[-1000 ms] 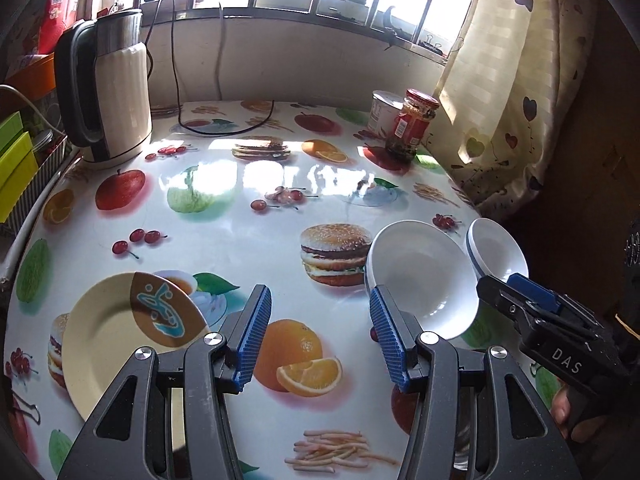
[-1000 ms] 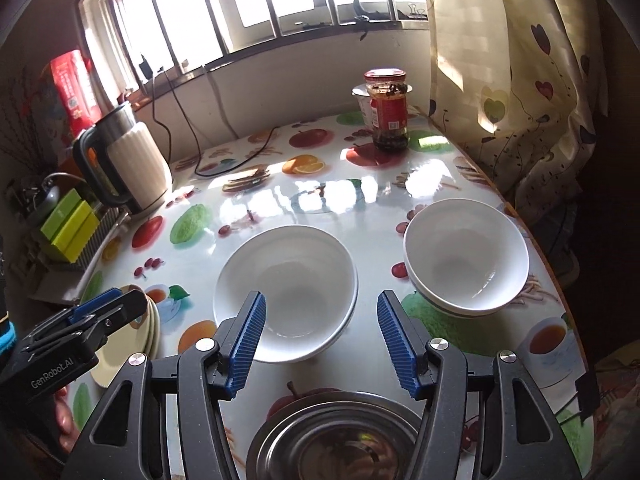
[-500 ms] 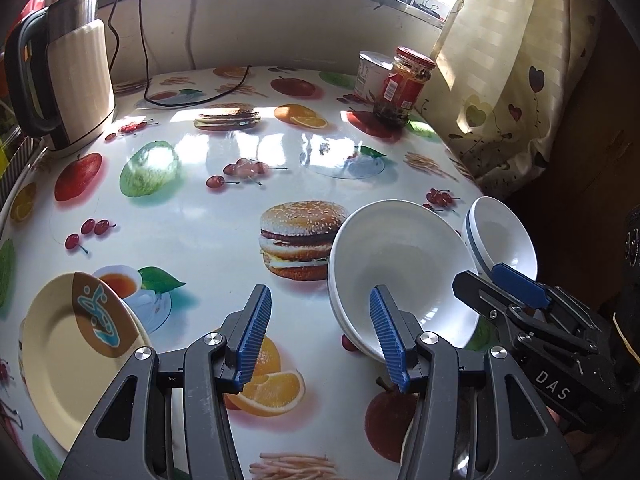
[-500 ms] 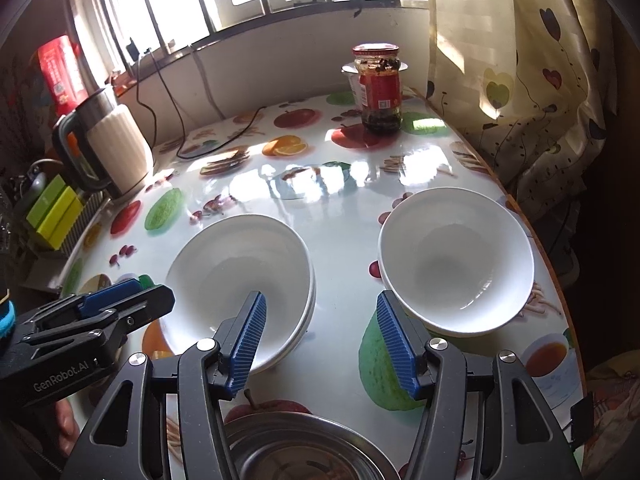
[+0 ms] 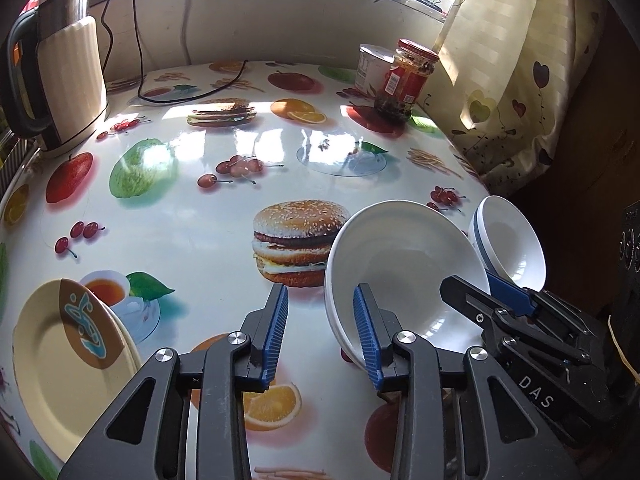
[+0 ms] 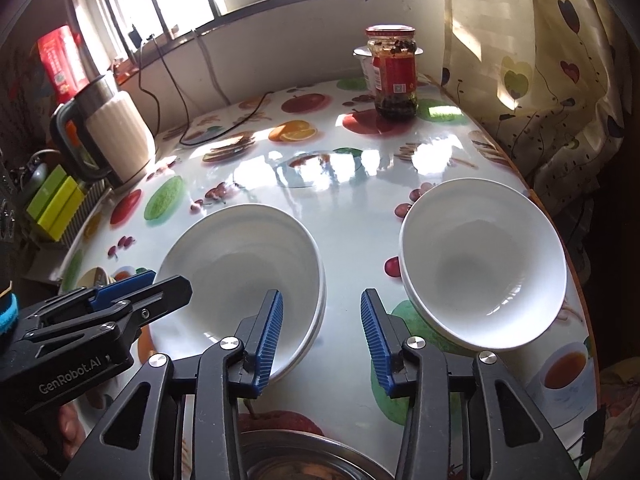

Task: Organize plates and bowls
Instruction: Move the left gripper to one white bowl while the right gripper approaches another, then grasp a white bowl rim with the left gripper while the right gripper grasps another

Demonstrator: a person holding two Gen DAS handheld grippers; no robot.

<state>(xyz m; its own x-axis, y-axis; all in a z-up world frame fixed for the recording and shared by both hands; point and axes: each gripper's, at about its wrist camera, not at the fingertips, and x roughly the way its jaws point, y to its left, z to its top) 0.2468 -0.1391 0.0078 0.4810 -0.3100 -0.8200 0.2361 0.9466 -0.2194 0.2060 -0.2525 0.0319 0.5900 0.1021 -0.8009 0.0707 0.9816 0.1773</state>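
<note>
Glossy fruit-print table — left gripper spread, straddling nearer white ceramic bowl rim; right gripper spread, empty.

left gripper: fingers apart | right gripper: fingers apart

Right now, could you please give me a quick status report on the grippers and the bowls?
Left gripper open, straddling near bowl's rim. Right gripper open, empty, between the bowls. Far bowl untouched. Nothing blocking.
</note>
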